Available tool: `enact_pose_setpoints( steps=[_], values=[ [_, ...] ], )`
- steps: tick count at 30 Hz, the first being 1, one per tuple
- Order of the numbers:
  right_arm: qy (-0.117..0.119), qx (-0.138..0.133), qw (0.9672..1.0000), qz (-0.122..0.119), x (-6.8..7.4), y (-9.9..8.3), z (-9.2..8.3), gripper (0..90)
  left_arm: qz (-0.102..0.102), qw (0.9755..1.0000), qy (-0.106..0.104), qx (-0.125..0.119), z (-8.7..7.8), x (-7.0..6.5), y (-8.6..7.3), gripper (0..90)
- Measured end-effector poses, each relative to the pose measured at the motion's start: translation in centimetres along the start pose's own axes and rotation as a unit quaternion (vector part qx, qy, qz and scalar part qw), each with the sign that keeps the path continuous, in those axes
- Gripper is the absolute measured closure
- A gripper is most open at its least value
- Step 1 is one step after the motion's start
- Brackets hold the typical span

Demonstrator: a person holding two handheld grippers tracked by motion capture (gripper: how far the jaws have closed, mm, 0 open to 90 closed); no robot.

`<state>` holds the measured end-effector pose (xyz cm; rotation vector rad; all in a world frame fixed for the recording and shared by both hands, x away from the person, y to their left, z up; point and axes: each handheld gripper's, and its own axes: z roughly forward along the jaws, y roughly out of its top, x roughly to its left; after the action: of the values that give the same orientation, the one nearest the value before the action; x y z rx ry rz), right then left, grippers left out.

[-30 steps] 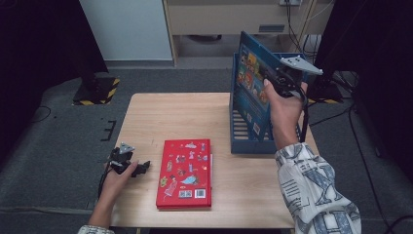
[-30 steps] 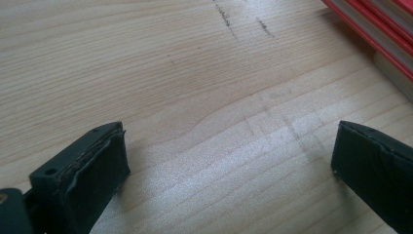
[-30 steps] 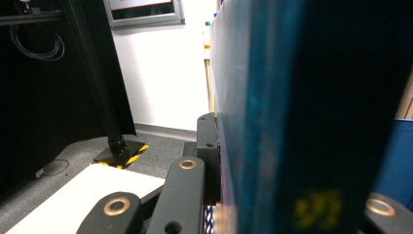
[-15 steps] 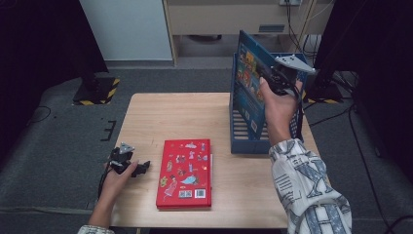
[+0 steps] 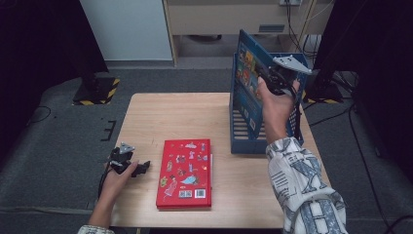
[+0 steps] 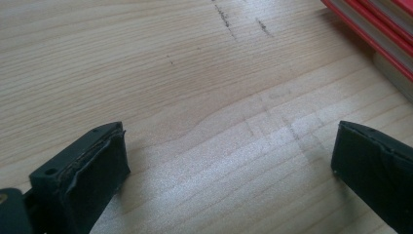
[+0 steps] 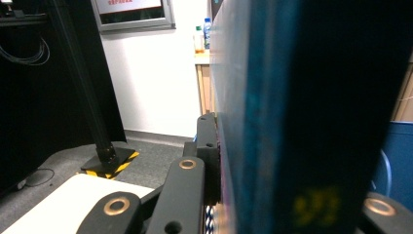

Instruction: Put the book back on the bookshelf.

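Pinched the blue book (image 5: 246,64) in the right tongs (image 5: 264,79), pressed together on its cover and upper edge. Kept upright with a slight lean, over the rack (image 5: 248,147) by the right edge of the tabletop (image 5: 170,114), toward the far right corner. Lower part of the book already down between the rack's walls, close to the wall facing the tabletop's middle; could not tell whether its bottom edge had reached the rack's slatted floor. From the right gripper view, saw the book's (image 7: 302,97) dark spine right up against the lens, with one black jaw flat on the cover.

Rested the left tongs (image 5: 140,168) low at the near left corner, spread wide with nothing between them; in the left gripper view, bare wood under the jaws and the red book's (image 6: 384,30) page edge at the upper right. Left the red book (image 5: 185,173) flat by the near edge, about midway along it, just beside the left tongs and apart from the rack.

Step in hand, judged: filing the blue book into the rack, nearly done. Next, probably: lower until the bottom edge sits on the rack floor, lean the book on the wall so as not to tip, then spread the right tongs and lift straight clear. After that, likely the red book's turn, needing an edge raised off the wood for a grip
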<state>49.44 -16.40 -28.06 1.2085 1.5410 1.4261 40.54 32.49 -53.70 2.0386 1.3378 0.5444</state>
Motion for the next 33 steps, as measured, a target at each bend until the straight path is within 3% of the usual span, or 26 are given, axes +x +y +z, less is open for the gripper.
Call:
enact_pose_setpoints(
  steps=[33],
  values=[
    [-0.009, 0.015, 0.9998, -0.004, -0.1, -4.1, 2.4, 82.0, 0.004, 1.0000, -0.001, 0.003, 0.0, 0.0, 0.0, 0.0]
  ],
)
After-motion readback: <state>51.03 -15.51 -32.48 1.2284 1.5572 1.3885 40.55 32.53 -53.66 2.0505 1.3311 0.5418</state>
